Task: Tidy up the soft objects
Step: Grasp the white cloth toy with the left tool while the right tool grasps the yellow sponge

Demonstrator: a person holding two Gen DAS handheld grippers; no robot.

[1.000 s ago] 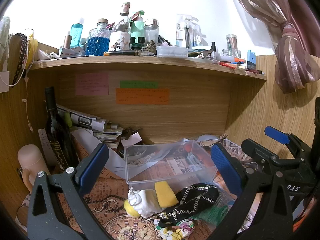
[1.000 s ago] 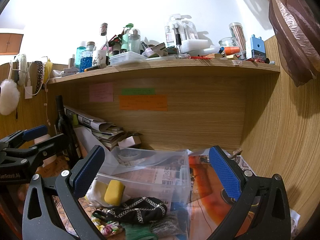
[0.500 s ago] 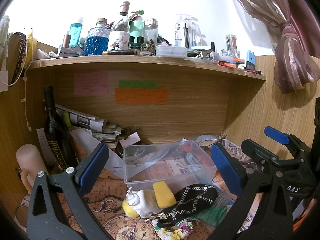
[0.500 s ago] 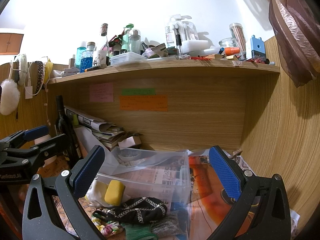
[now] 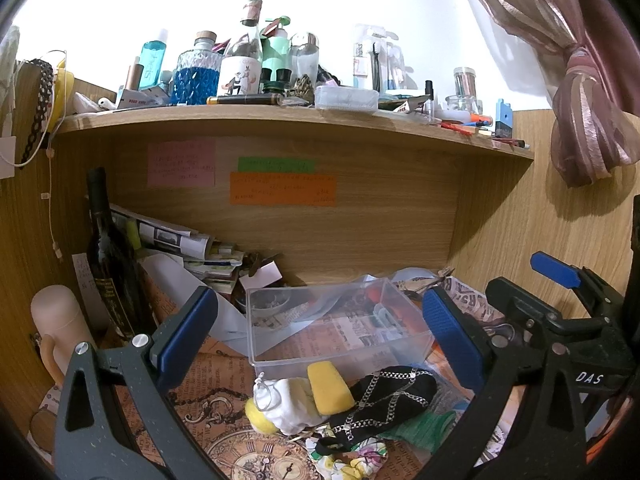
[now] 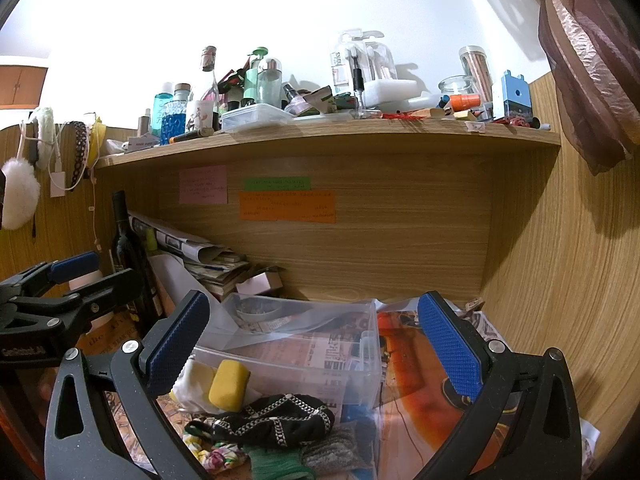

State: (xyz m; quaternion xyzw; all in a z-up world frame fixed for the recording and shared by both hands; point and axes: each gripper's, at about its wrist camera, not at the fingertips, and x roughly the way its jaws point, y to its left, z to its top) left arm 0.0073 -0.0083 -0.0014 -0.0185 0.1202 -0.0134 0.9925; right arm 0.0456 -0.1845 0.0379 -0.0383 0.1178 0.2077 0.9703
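Left wrist view: left gripper (image 5: 318, 334) hangs over the cluttered surface with jaws wide apart, nothing between them. Right gripper (image 6: 314, 346) likewise spread and empty, just beside it. Clear plastic bin (image 5: 336, 326) sits toward the back of the surface, under the shelf (image 5: 280, 120), and looks empty apart from what shows through its walls. The soft objects lie in a heap against the bin's near wall, at the front edge of the surface: yellow sponge (image 5: 329, 387) leaning on a white pouch (image 5: 288, 400), a black chain-trimmed cloth (image 5: 384, 398) draped across them, a green knit piece (image 5: 420, 428) and a floral scrunchie (image 5: 352, 454) partly underneath. None is in the bin yet; judged an early stage, approach to a first pick. Risks: the pieces overlap, so closing on one could drag its neighbours along; the chain trim could snag on a pad; a push into the heap could shove the light bin back toward the wine bottle (image 5: 110, 264) and the paper stack. The two grippers are close enough to collide if both reach for the heap.
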